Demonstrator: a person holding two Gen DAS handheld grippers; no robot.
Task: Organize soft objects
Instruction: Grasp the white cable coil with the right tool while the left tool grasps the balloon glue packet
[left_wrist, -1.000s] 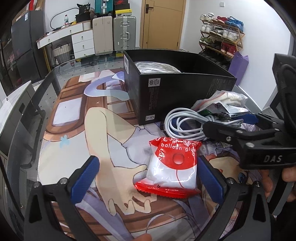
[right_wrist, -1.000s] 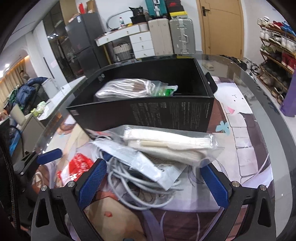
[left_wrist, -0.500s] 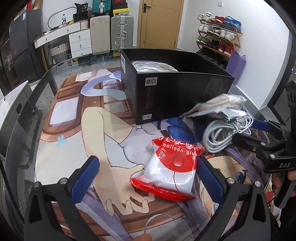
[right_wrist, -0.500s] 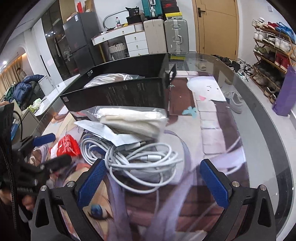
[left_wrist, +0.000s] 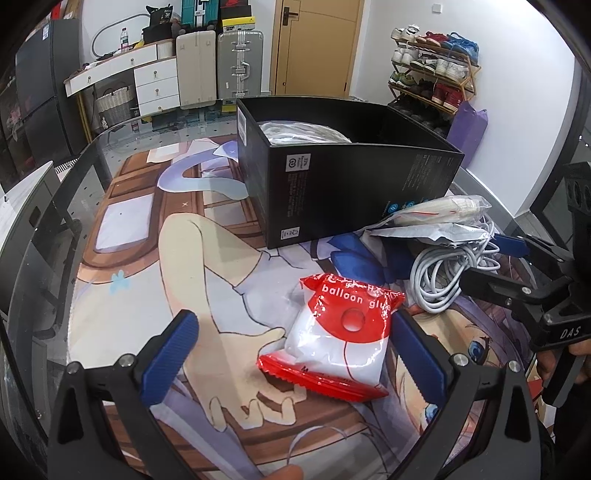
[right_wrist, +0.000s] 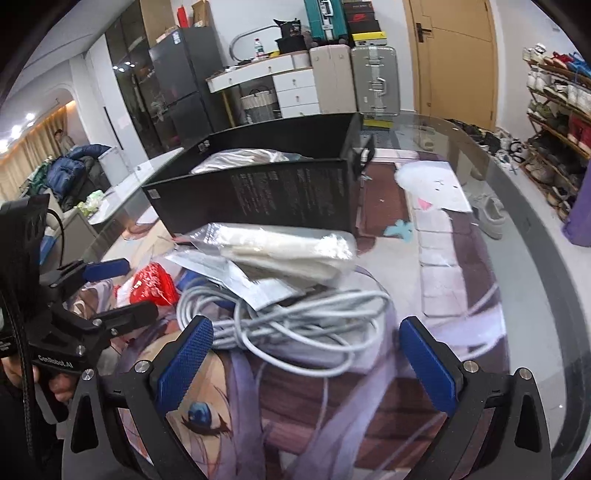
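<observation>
A red and white "balloon glue" packet (left_wrist: 341, 336) lies flat on the printed mat, inside the right half of my open left gripper (left_wrist: 295, 354), close to its right pad. My right gripper (right_wrist: 304, 360) is open just short of a coiled white cable (right_wrist: 291, 317), and its black frame shows at the right of the left wrist view (left_wrist: 495, 264). A clear bag of cream material (right_wrist: 291, 249) and a flat silvery pouch (right_wrist: 236, 273) rest on the cable's far side. Behind them stands an open black box (left_wrist: 351, 184) with a plastic-wrapped bundle (right_wrist: 240, 162) inside.
The round glass table's edge (right_wrist: 546, 258) curves along the right. A shoe rack (left_wrist: 432, 81) and a purple bag (left_wrist: 469, 136) stand by the wall. Suitcases, white drawers and a door are at the back. The mat left of the box (left_wrist: 122, 236) is bare.
My right gripper has drawn back from the pile and lowered, so the cable now lies in front of its pads. The left gripper has eased slightly toward the packet.
</observation>
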